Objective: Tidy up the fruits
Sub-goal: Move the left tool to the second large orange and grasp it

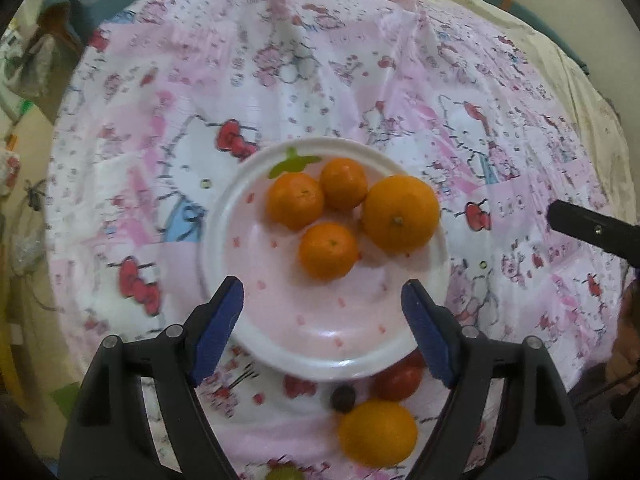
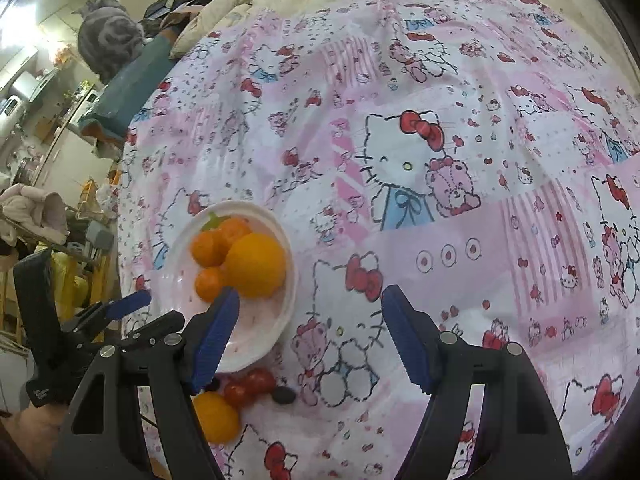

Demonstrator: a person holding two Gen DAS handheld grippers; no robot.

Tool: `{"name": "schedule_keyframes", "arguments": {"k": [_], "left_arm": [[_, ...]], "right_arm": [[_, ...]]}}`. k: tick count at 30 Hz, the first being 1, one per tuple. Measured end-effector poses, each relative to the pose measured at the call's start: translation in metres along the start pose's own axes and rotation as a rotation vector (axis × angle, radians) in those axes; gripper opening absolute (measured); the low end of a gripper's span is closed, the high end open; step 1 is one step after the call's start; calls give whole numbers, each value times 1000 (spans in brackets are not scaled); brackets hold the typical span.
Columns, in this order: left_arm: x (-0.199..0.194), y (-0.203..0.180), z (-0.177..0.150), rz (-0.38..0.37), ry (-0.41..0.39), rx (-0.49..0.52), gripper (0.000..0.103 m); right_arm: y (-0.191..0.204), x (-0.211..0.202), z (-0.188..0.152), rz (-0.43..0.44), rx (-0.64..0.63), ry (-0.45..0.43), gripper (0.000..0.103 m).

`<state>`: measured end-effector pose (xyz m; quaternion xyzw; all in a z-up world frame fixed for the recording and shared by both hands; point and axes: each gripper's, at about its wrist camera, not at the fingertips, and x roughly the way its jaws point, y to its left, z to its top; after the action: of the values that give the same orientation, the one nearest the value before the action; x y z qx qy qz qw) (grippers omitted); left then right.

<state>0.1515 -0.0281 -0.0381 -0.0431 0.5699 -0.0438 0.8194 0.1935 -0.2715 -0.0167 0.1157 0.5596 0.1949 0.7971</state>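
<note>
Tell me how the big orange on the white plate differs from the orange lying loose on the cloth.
The large orange on the white plate sits inside the pale pink-speckled white plate, touching small tangerines; the loose orange on the cloth lies outside it, beside red tomatoes and a dark grape. The plated one shows its stem end upward; the loose one shows none. Both are round, yellow-orange and ungripped.

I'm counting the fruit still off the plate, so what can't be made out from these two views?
- Green fruit: left wrist view, cut off by the bottom edge.
- Tomatoes: right wrist view, partly hidden behind the right gripper finger; number uncertain.
- Dark fruit: left wrist view, blurred; type unclear.
- Plate: near rim hidden by that finger.
</note>
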Motion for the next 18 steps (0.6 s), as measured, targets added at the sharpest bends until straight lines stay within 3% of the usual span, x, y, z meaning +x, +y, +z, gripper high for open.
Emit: {"name": "schedule_keyframes", "arguments": {"k": [4, 10, 18], "left_arm": [[-17, 7, -14, 13, 1, -27, 79], [-35, 13, -45, -29, 12, -92, 79], [-15, -7, -87, -69, 103, -81, 79]], "right_arm": [[7, -10, -10, -6, -23, -1, 76], [10, -15, -31, -7, -28, 22, 76], [3, -9, -62, 2, 60, 64, 76]]}}
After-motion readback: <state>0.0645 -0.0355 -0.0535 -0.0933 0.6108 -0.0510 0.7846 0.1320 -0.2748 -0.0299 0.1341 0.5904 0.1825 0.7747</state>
